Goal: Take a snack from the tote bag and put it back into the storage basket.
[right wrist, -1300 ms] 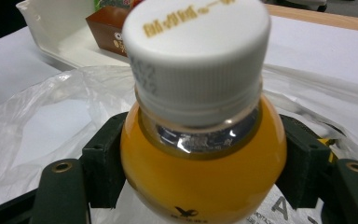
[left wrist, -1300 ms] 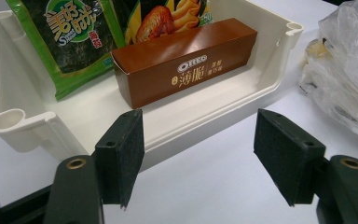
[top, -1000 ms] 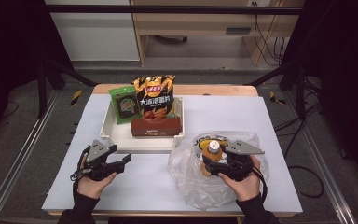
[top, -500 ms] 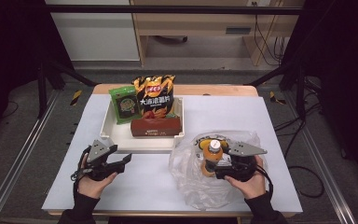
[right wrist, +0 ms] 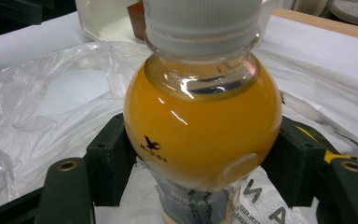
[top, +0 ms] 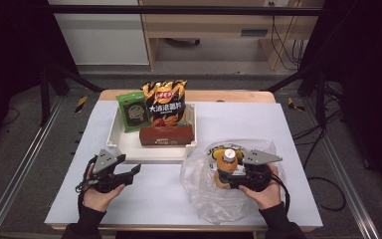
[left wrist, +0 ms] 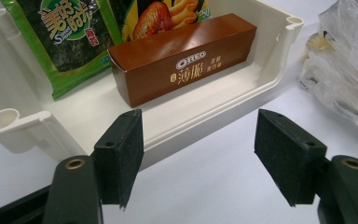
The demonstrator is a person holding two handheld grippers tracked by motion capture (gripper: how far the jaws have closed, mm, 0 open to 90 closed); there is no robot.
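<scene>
An orange juice bottle (top: 227, 162) with a white cap stands upright on a crumpled clear plastic bag (top: 204, 194) at the right of the table. My right gripper (top: 234, 174) has the bottle (right wrist: 200, 121) between its jaws. The jaws have just been closing, and both pads now press on its round sides. My left gripper (top: 132, 172) rests open at the front left. It points at the white tray (top: 114, 134), with nothing between its pads (left wrist: 121, 154).
The tray (left wrist: 28, 126) holds a brown Oreo box (left wrist: 182, 60), a green seaweed pack (top: 133, 112) and a black-and-orange chip bag (top: 164, 102), which lean at its back. The plastic bag (left wrist: 349, 60) lies just right of the tray.
The right gripper's jaws have drawn in against the bottle. The bottle stays where it was. The left hand has not moved.
</scene>
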